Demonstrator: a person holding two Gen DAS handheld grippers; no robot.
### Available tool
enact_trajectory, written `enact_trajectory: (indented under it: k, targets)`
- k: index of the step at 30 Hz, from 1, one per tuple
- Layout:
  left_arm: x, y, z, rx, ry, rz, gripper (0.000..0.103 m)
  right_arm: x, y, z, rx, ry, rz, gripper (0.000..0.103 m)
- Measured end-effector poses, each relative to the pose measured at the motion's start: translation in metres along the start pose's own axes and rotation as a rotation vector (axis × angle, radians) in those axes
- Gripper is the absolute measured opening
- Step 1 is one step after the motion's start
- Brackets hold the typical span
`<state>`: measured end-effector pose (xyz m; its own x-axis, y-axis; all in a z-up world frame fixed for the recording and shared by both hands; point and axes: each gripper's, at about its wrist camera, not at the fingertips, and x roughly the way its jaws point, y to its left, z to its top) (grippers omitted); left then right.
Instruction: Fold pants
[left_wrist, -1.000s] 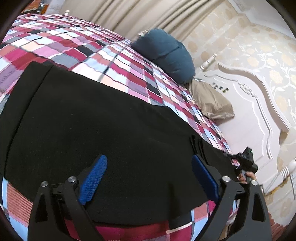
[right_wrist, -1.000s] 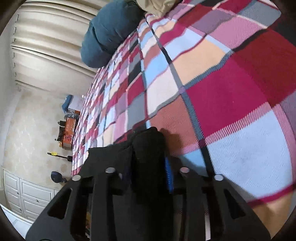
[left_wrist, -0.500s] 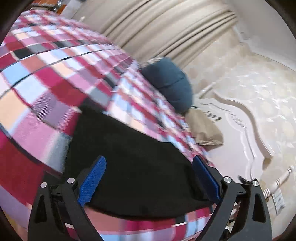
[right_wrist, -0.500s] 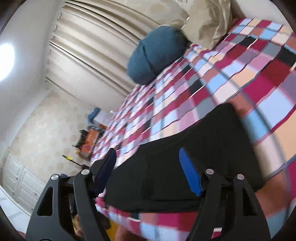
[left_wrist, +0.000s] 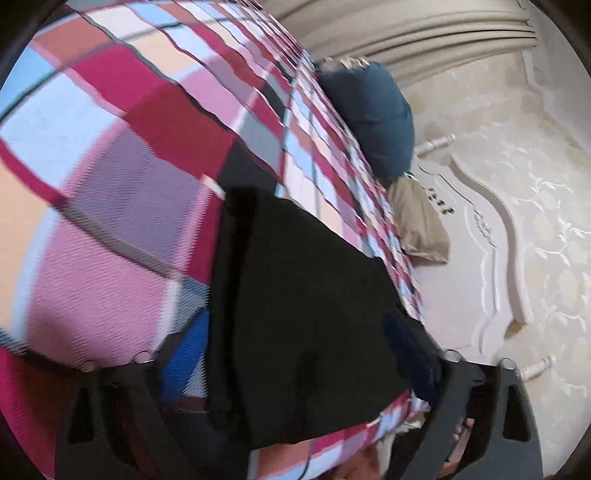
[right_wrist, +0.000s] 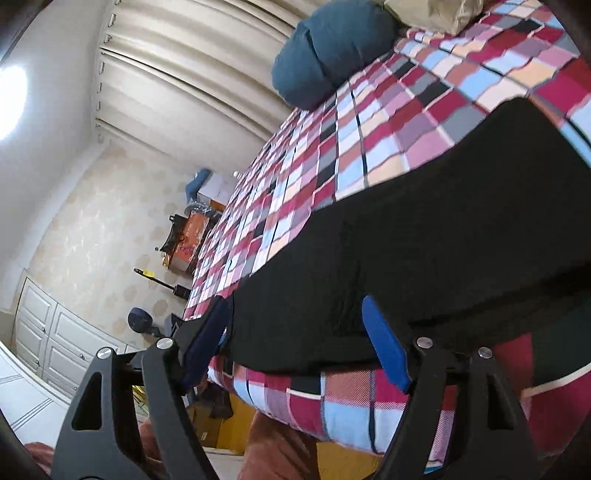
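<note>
The fingers of the left gripper stand wide apart, one blue pad showing at the left and the other dark against the cloth at the right; the black pants lie between them, and whether either pad touches the fabric cannot be told through the blur. The right gripper is likewise spread, its two blue pads set to either side of the near edge of the pants, clamping nothing.

One pair of pants is in sight, a flat black slab lying on the checked bedspread along the near edge of the bed; in the right wrist view it reaches to the bed's edge.

Two pillows rest at the head of the bed: one dark blue pillow and one tan pillow just beside it, against the white carved headboard. Pleated curtains hang behind. White cabinet doors stand along the far wall.
</note>
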<state>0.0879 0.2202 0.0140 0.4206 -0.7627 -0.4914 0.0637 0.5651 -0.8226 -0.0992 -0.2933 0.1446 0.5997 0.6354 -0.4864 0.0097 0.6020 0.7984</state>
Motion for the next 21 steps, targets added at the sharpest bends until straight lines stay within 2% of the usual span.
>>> enact_trajectory:
  k: [1, 2, 4, 11, 15, 21]
  targets:
    - [0.007, 0.004, -0.002, -0.031, 0.029, -0.016, 0.015, 0.002, 0.001, -0.002, 0.0, 0.007, 0.001, 0.075]
    - [0.016, 0.014, -0.004, -0.098, 0.054, -0.033, 0.015, 0.006, 0.003, -0.004, -0.001, 0.015, 0.004, 0.075]
    - [0.021, 0.028, -0.009, -0.158, 0.04, -0.089, 0.014, 0.011, 0.007, -0.008, -0.004, 0.029, 0.009, 0.075]
    - [0.003, 0.022, -0.013, -0.184, -0.005, -0.182, 0.013, 0.01, 0.019, -0.012, -0.048, 0.034, -0.025, 0.075]
    - [-0.005, -0.009, -0.004, -0.153, -0.03, -0.25, 0.013, 0.008, 0.017, -0.015, -0.038, 0.029, -0.029, 0.075]
    - [-0.003, -0.093, 0.011, -0.001, -0.002, -0.296, 0.013, 0.005, 0.016, -0.022, -0.045, 0.033, -0.054, 0.075]
